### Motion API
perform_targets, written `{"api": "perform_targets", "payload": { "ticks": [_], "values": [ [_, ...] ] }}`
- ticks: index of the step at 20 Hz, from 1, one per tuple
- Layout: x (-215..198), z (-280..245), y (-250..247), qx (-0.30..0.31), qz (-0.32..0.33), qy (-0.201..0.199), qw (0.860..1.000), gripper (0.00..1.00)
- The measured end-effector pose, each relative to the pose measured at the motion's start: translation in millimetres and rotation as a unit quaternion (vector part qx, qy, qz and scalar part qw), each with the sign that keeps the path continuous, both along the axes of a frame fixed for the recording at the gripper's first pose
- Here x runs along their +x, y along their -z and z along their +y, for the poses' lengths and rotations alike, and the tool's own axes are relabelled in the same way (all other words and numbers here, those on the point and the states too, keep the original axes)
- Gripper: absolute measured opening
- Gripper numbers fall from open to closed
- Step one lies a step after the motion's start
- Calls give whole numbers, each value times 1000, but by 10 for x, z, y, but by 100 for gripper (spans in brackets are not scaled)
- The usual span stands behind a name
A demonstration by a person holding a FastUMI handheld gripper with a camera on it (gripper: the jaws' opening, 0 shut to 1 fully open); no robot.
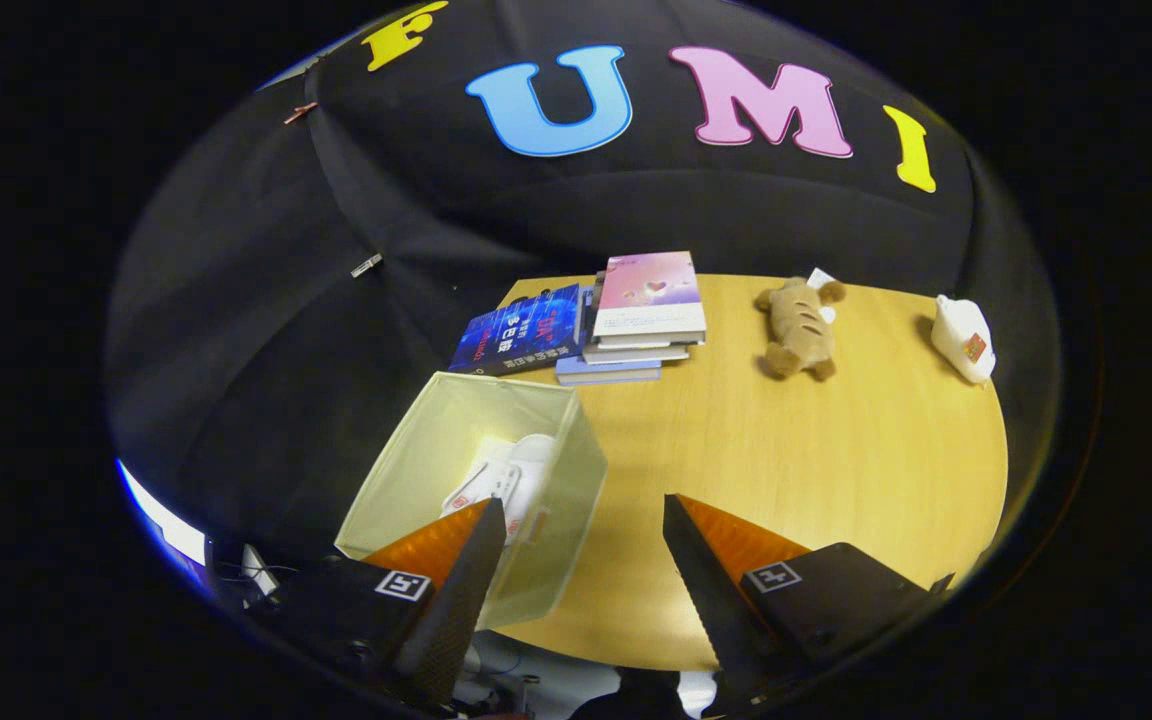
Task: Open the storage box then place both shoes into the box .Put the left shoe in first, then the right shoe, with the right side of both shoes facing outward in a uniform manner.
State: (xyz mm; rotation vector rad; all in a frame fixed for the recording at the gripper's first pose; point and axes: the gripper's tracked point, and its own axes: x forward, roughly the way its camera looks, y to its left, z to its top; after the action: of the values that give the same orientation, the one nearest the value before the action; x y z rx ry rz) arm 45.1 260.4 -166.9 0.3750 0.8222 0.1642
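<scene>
My tongs (584, 515) stand open and empty above the wooden bench (786, 470). The translucent storage box (546, 490) sits open at the bench's near corner, just ahead of one finger, with a white shoe (511, 475) inside. Beyond lie stacked books (636, 320) and a plush toy (798, 328).

The one camera rode on the gripper (584, 515) and looked forward along its two spread fingers, which framed the near foreground. It sat above the wooden table (836, 470), tilted downward across it toward the booth's black cloth wall (336, 300). The translucent storage box (556, 540) lay close, just ahead of one finger; the stack of books (641, 320), plush toy (798, 328) and white pouch (962, 338) stood far across.
</scene>
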Motion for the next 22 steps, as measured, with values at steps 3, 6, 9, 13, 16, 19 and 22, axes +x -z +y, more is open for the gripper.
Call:
{"api": "perform_targets", "payload": {
  "ticks": [3, 6, 9, 13, 16, 19, 22],
  "values": [
    [-66, -654, -44, -32, -40, 5, 999, 98],
    [-174, -1269, -95, -60, -76, 17, 995, 97],
    [-321, -1745, -136, -69, -98, 31, 992, 98],
    [-511, -2163, -213, -65, -116, 40, 990, 97],
    [-624, -2364, -340, -69, -143, 41, 986, 97],
    [-693, -2493, -513, -69, -173, 43, 981, 98],
    [-743, -2592, -625, -78, -197, 35, 977, 97]
  ]
}}
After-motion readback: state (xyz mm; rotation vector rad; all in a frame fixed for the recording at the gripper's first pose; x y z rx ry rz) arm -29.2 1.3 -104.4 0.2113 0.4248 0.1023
